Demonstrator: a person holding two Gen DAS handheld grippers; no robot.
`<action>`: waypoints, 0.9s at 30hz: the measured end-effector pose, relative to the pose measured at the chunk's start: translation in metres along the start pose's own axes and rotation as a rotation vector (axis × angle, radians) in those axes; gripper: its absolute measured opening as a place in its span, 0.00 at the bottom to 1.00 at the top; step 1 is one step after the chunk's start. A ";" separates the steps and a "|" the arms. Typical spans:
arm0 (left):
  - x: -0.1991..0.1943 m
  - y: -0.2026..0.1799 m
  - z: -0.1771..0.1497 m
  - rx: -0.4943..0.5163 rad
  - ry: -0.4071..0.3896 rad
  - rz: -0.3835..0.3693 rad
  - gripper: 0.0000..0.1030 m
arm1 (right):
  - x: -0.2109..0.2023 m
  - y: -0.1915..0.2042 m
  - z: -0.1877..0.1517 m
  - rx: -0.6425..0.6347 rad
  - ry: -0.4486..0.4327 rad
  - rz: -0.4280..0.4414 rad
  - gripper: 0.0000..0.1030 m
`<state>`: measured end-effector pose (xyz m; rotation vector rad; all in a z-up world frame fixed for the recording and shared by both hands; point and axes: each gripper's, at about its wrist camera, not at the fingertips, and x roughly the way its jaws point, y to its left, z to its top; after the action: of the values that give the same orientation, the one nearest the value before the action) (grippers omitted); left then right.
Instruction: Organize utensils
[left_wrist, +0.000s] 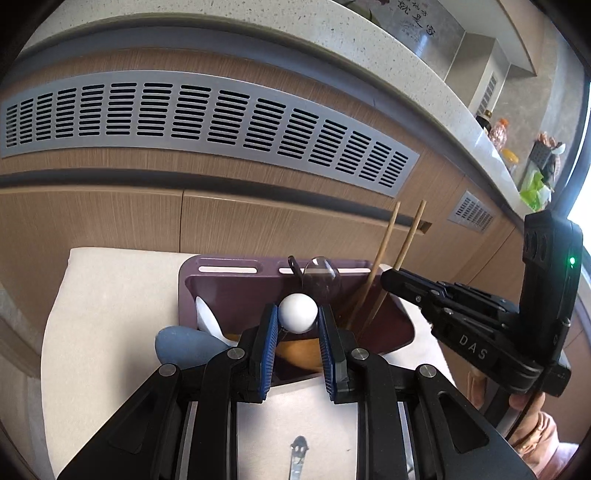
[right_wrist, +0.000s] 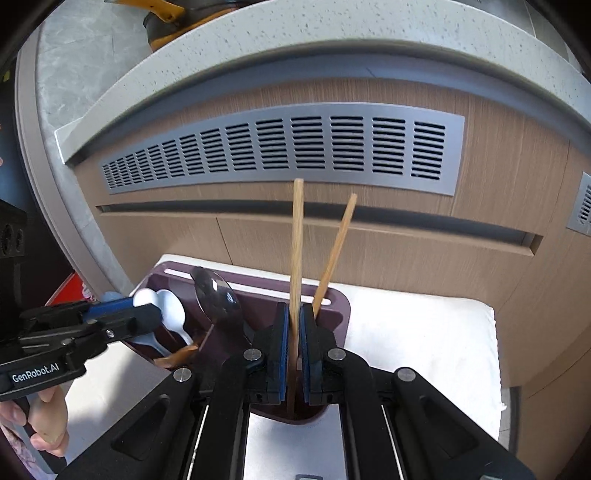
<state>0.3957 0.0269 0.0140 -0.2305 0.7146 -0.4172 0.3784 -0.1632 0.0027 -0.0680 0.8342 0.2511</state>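
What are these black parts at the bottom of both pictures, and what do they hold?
They are two hand-held grasping tools, one in each hand of a person. Each picture comes from a camera on one tool, looking along its fingers. The left tool is shut on a white spoon. The right tool is shut on a wooden chopstick; a second chopstick leans beside it. Both reach into a purple utensil holder standing on a white cloth; it also holds a clear plastic spoon.

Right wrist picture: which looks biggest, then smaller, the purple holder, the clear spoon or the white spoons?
1. purple holder
2. clear spoon and white spoons: look alike, and a hand-held gripper hides part of the white ones.
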 end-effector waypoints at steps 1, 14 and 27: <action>-0.001 -0.001 -0.001 0.004 -0.005 0.015 0.22 | 0.000 0.000 -0.001 -0.003 0.009 -0.002 0.08; -0.072 -0.025 -0.013 0.041 -0.105 0.059 0.47 | -0.067 0.009 -0.025 -0.081 -0.020 -0.052 0.48; -0.077 -0.040 -0.125 0.151 0.116 0.134 0.50 | -0.097 -0.005 -0.126 -0.087 0.132 -0.068 0.53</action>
<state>0.2478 0.0173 -0.0189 -0.0155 0.8039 -0.3564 0.2257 -0.2069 -0.0105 -0.1962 0.9506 0.2203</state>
